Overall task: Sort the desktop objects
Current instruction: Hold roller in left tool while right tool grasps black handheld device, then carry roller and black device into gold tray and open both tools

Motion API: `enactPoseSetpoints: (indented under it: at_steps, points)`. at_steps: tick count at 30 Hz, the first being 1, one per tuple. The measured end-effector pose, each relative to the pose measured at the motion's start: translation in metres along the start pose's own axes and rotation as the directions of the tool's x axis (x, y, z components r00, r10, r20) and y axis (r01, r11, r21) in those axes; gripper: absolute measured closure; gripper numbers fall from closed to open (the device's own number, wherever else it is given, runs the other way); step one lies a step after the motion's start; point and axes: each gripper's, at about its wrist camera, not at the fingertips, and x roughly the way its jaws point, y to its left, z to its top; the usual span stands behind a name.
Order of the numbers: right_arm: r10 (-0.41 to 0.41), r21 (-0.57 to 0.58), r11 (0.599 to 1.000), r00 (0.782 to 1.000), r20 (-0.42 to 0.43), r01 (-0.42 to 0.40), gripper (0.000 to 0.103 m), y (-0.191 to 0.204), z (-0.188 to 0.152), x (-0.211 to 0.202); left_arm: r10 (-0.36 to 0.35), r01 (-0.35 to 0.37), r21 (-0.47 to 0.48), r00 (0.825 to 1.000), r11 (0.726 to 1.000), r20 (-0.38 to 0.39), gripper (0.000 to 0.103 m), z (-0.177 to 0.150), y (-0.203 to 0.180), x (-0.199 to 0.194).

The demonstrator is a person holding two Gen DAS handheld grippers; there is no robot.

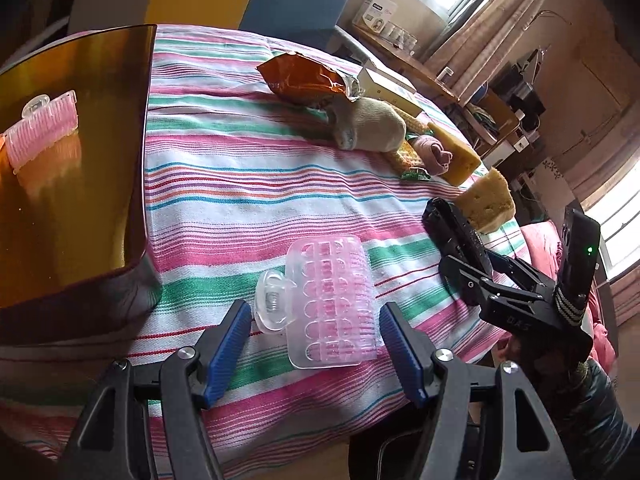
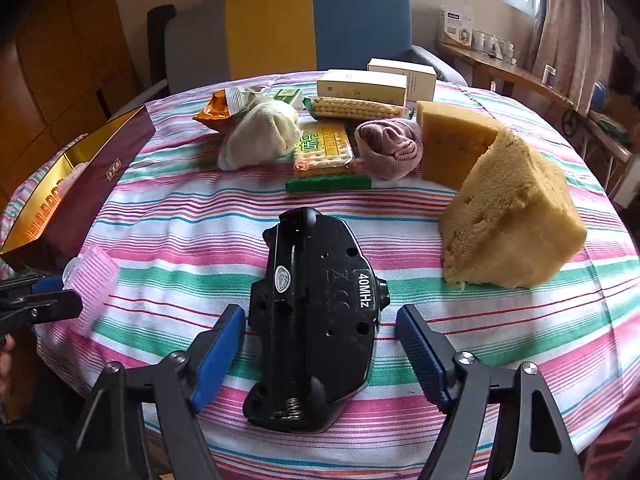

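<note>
Straddling a clear pink plastic hair-roller clip [image 1: 330, 302], left gripper [image 1: 316, 340] gapes; right gripper [image 2: 320, 344] gapes around black plastic remote [image 2: 316, 320], both pairs of pads untouching

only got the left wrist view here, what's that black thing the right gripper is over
Observer: A black remote controller, lying face down with its battery bay open and a spring showing.
Operator: is the right gripper gripping it
Observer: No. The right gripper has a blue pad on each side of it, both clear of the casing.
Operator: anything printed on it
Observer: Yes, a white label reading 40MHz.
Operator: what's between the socks, i only see an edge
Observer: A clear pack of square crackers, between the cream sock and the pink sock.
</note>
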Motion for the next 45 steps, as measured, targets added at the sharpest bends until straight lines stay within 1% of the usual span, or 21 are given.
enactPoseSetpoints:
  at_steps: [4,7,10,13,16,18,21,23,25,28,30,31,33,34,40,45]
  points:
    - [-0.023,-0.017,1.0,1.0,0.01,0.023,0.029,0.002,0.0,0.0,0.047,-0.047,0.054,0.999,0.997,-0.002,0.035,-0.002,-0.009,0.002]
    - [-0.029,-0.03,0.999,0.999,0.015,0.029,0.039,0.004,0.001,0.0,0.084,-0.084,0.087,0.996,0.993,-0.003,0.037,-0.003,-0.015,0.003]
    - [-0.032,-0.033,0.999,0.999,0.018,0.033,0.04,0.004,0.001,0.0,0.133,-0.132,0.134,0.991,0.982,0.001,0.037,-0.003,-0.023,0.006]
    - [-0.033,-0.023,0.999,0.999,0.021,0.033,0.04,0.004,0.0,0.0,0.15,-0.15,0.16,0.989,0.976,0.009,0.038,-0.004,-0.025,0.008]
    - [-0.033,-0.011,0.999,0.999,0.018,0.034,0.04,0.004,0.001,0.0,0.147,-0.148,0.163,0.989,0.976,0.016,0.038,-0.004,-0.024,0.007]
    - [-0.014,0.006,1.0,1.0,0.006,0.014,0.038,0.002,0.002,0.001,0.146,-0.147,0.164,0.989,0.975,0.019,0.038,-0.005,-0.023,0.006]
    - [0.014,0.02,1.0,1.0,-0.017,-0.013,0.031,0.002,0.005,0.004,0.149,-0.152,0.172,0.988,0.973,0.03,0.038,-0.006,-0.024,0.007]
    - [0.007,0.004,1.0,1.0,-0.026,-0.006,0.023,0.007,0.006,0.006,0.146,-0.149,0.171,0.989,0.974,0.032,0.038,-0.006,-0.023,0.007]
    - [0.002,-0.001,1.0,1.0,-0.03,-0.002,0.019,0.011,0.006,0.008,0.139,-0.142,0.166,0.99,0.976,0.031,0.038,-0.006,-0.022,0.006]
    - [0.003,0.013,1.0,0.999,-0.036,-0.002,0.019,0.01,0.006,0.007,0.13,-0.134,0.16,0.991,0.978,0.031,0.038,-0.006,-0.021,0.006]
    - [-0.007,0.014,1.0,0.999,-0.039,0.008,0.021,0.01,0.005,0.005,0.13,-0.134,0.165,0.991,0.977,0.035,0.038,-0.006,-0.022,0.006]
    - [-0.022,0.008,1.0,0.999,-0.039,0.022,0.027,0.01,0.005,0.004,0.129,-0.134,0.166,0.991,0.977,0.037,0.038,-0.007,-0.022,0.005]
    - [-0.035,0.007,0.999,0.999,-0.031,0.036,0.034,0.009,0.003,0.002,0.128,-0.133,0.167,0.991,0.977,0.041,0.039,-0.007,-0.022,0.005]
    - [-0.04,0.011,0.999,0.999,-0.028,0.041,0.041,0.008,0.002,0.0,0.127,-0.132,0.166,0.991,0.977,0.042,0.039,-0.007,-0.022,0.005]
    - [-0.042,0.008,0.999,0.999,-0.018,0.042,0.041,0.01,-0.001,-0.004,0.117,-0.125,0.159,0.991,0.979,0.059,0.039,-0.007,-0.021,0.0]
    - [0.003,0.029,1.0,1.0,-0.017,-0.002,0.041,0.014,0.0,-0.006,0.105,-0.119,0.158,0.99,0.98,0.093,0.039,-0.006,-0.023,-0.008]
